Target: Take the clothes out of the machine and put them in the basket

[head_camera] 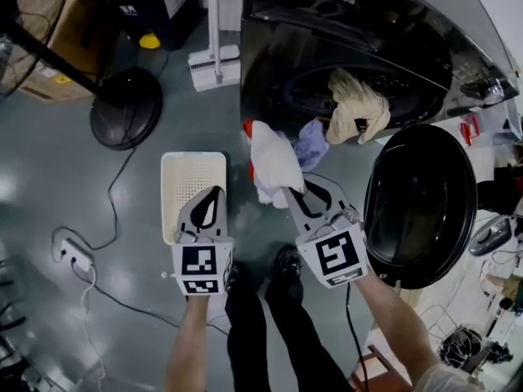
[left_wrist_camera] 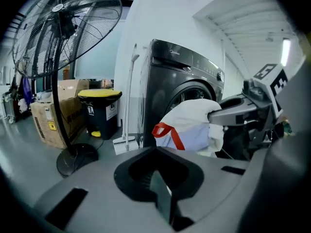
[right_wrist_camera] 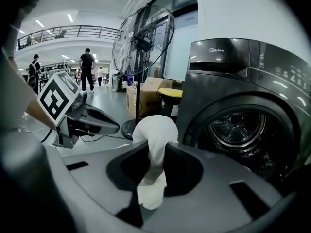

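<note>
**Head view.** The left gripper point(head_camera: 214, 194) covers the near right corner of the basket point(head_camera: 166, 198). The right gripper point(head_camera: 290, 193) hides the lower end of the bundle of clothes point(head_camera: 274, 158) pinched in its jaws. Behind the beige garment point(head_camera: 357, 109) the drum is too dark to tell its contents. The washing machine point(head_camera: 327, 23) is cut off by the upper and right edges. Of the person, only forearms and legs show.

**Left gripper view.** The bundle masks most of the machine's doorway, and the fan point(left_wrist_camera: 63, 33) loses its upper left rim in the dark border.

**Right gripper view.** The distant people point(right_wrist_camera: 87, 67) are too small to describe.
</note>
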The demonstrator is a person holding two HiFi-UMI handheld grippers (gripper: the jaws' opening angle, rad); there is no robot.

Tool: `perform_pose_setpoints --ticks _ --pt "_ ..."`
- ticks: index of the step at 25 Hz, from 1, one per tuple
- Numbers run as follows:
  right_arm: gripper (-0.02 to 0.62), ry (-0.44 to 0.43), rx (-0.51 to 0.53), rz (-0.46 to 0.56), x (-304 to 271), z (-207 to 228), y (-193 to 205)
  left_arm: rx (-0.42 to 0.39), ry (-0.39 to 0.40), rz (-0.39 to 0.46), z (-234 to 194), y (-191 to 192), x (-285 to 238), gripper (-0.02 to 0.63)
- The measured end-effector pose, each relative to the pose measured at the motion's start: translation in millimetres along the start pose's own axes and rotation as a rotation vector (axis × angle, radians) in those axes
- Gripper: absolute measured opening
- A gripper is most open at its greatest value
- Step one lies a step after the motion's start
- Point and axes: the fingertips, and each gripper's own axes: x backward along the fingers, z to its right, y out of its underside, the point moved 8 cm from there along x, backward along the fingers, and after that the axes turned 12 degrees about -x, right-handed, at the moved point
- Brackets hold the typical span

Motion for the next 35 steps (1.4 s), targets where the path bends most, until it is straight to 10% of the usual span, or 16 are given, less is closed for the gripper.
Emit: perform_pose_setpoints --ticks 23,35 --pt "0.077 -0.326 0.100 0.309 33.5 -168.6 -167.1 0.099 -0.272 0.020 -92.5 22.5 138.7 0.018" --pt "0.077 -0.392 0.093 0.282 15.5 -217.5 -162.7 0.123 -0.354 0.015 -118.5 42.2 185.6 0.018"
